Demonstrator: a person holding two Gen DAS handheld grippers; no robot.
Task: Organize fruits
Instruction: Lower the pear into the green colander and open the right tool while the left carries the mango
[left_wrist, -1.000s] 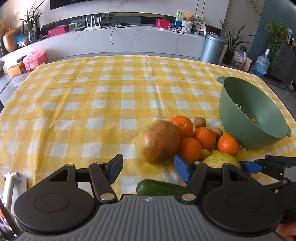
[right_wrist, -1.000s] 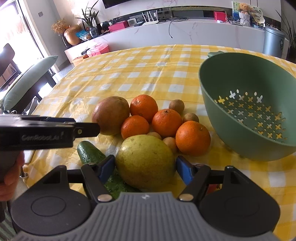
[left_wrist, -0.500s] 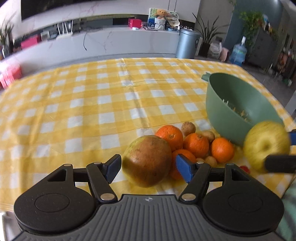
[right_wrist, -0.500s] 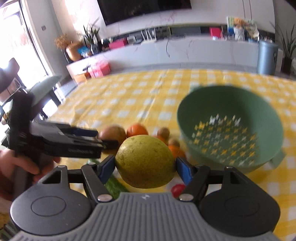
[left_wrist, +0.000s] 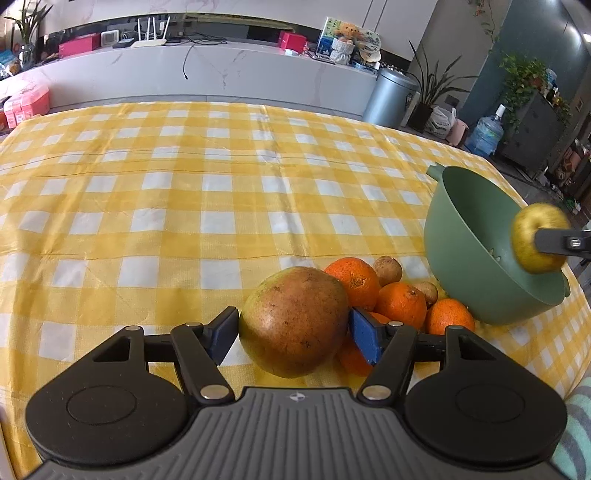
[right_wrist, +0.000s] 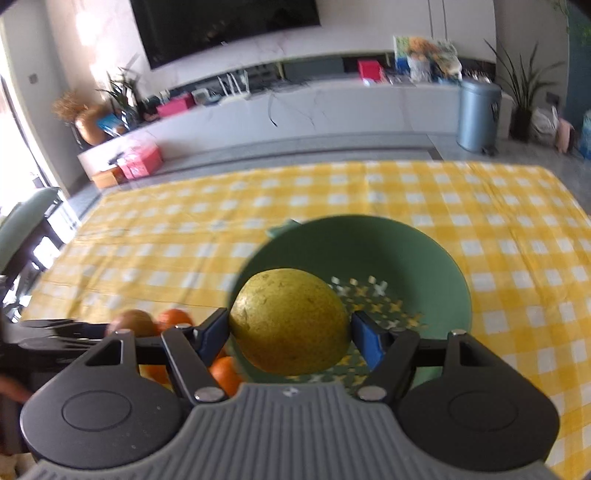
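Note:
A large brown-green fruit (left_wrist: 295, 317) rests on the yellow checked cloth (left_wrist: 184, 206). My left gripper (left_wrist: 293, 328) has a blue pad against each of its sides, and its jaws are closing. Right behind it lie several oranges (left_wrist: 354, 280) and small brown fruits (left_wrist: 387, 270). My right gripper (right_wrist: 290, 332) is shut on a yellow-green fruit (right_wrist: 288, 321) and holds it in the air over the green colander (right_wrist: 424, 258). In the left wrist view that fruit (left_wrist: 532, 229) hangs at the colander's (left_wrist: 469, 236) right rim, with a black finger (left_wrist: 557, 242) on it.
The colander stands close to the table's right edge (left_wrist: 554, 280). Open cloth stretches to the left and far side. A grey bin (left_wrist: 391, 98) and a water bottle (left_wrist: 487, 133) stand on the floor beyond. A teal striped cloth (left_wrist: 576, 428) shows at the lower right.
The right gripper lifted the yellow-green fruit off the table and carried it up over the colander. The left gripper moved forward around the brown-green fruit. The cucumber has dropped out of view.

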